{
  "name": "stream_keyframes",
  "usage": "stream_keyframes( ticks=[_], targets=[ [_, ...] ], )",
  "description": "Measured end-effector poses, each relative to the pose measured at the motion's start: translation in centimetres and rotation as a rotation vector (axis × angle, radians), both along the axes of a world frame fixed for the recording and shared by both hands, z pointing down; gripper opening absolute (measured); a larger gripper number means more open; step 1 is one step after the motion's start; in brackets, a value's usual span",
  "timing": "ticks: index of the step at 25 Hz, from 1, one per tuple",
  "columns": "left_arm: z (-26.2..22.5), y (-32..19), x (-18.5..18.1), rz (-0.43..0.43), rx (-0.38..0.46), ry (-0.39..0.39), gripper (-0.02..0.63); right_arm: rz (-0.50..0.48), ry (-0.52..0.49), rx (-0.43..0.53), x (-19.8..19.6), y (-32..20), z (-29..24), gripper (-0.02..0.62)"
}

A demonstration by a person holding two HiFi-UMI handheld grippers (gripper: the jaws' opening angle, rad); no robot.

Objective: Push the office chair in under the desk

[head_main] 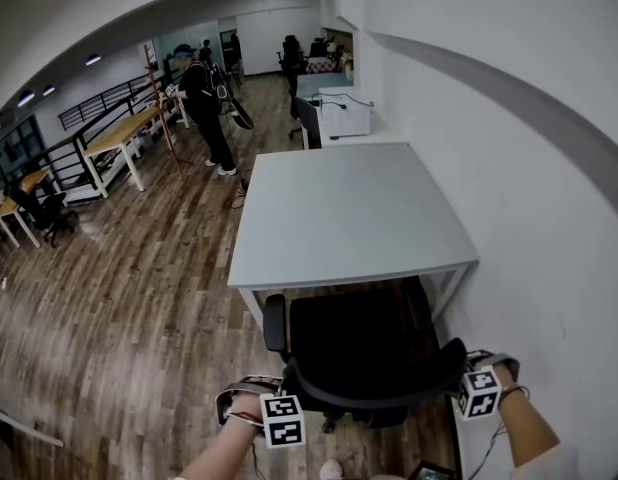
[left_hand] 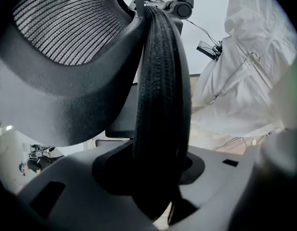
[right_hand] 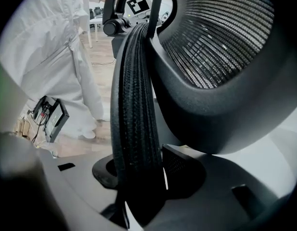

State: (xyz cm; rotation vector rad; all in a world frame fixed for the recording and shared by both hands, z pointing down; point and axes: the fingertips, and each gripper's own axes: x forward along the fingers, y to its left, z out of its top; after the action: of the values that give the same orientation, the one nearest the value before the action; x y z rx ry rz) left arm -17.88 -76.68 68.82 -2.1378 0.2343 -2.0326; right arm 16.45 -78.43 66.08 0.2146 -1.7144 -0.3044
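A: We stand in an open office: wooden floor [head_main: 139,298], white wall [head_main: 509,118], one white worktop [head_main: 339,213].

B: One black office chair [head_main: 359,348], seat at the worktop's near edge. We hold two: left tool [left_hand: 158,182] and right tool [right_hand: 139,177], each clamped on its backrest rim [left_hand: 160,81].
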Motion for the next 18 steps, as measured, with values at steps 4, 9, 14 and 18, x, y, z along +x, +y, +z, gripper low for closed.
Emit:
stream_keyframes(
  ticks=[4, 9, 14, 18],
  targets=[
    [-0.1, -2.1, 0.1, 0.008, 0.008, -0.003, 0.173, 0.004, 0.009, 0.01, 0.2, -2.3, 0.2, 0.19],
    [0.3, -3.8, 0.3, 0.02, -0.002, -0.003, 0.172, -0.011, 0.023, -0.03, 0.0, -3.7, 0.0, 0.19],
    [0.2, -5.8, 0.0, 0.014, 0.007, 0.0, 0.17, -0.016, 0.017, -0.031, -0.6, -5.3, -0.2, 0.19],
    [0.5, -7.5, 0.0, 0.01, -0.003, 0.001, 0.171, -0.02, 0.026, -0.046, -0.5, -7.0, 0.1, 0.189]
  ],
)
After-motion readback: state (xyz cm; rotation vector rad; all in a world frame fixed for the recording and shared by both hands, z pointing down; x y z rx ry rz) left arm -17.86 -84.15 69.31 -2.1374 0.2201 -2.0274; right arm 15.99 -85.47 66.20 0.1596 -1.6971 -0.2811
